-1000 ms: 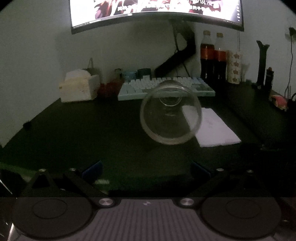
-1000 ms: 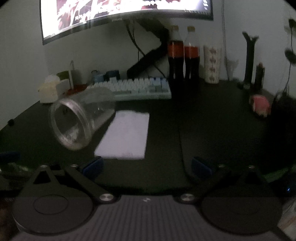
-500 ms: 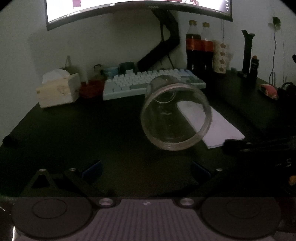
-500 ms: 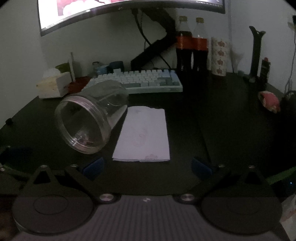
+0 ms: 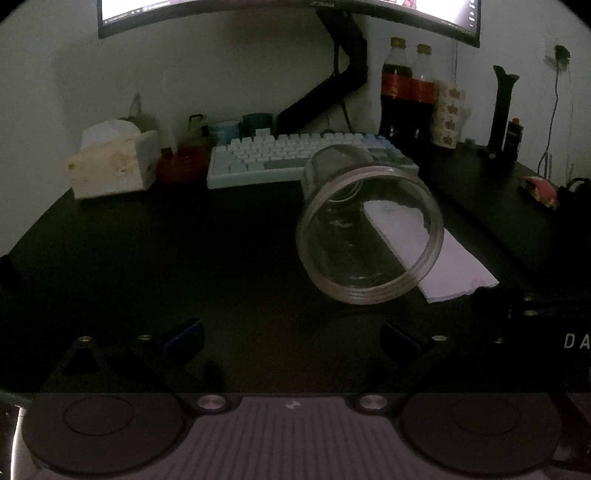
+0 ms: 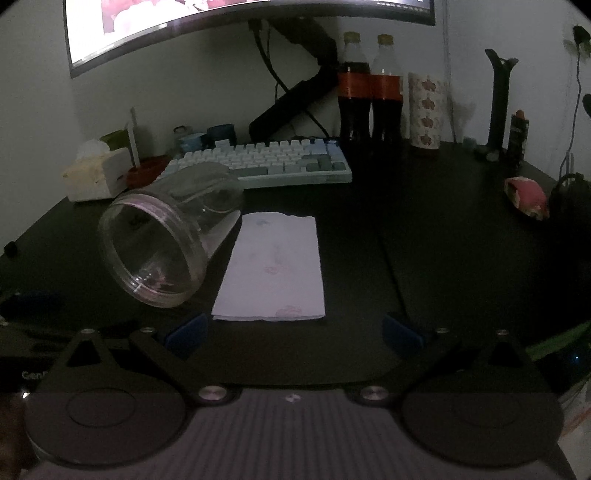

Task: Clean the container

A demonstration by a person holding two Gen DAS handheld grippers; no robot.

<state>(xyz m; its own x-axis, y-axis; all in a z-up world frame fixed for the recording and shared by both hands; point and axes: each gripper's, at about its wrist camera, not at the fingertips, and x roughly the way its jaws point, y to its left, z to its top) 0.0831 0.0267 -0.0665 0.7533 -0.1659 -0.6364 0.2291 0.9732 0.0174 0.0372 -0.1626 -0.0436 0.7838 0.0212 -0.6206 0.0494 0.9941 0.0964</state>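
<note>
A clear glass jar lies on its side on the black desk, its open threaded mouth facing me. A folded white paper towel lies flat just right of the jar. My left gripper is open, its blue-tipped fingers spread wide a short way in front of the jar's mouth. In the right wrist view my right gripper is open too, with the towel's near edge just ahead between its fingers. Neither gripper holds anything.
Behind the jar sits a pale blue keyboard under a curved monitor. Two cola bottles and a patterned cup stand at the back. A tissue box is at back left, a pink object at the right.
Both grippers have moved forward, so the jar and towel look larger and nearer. The right gripper's view has shifted so the towel now lies centred before its fingers.
</note>
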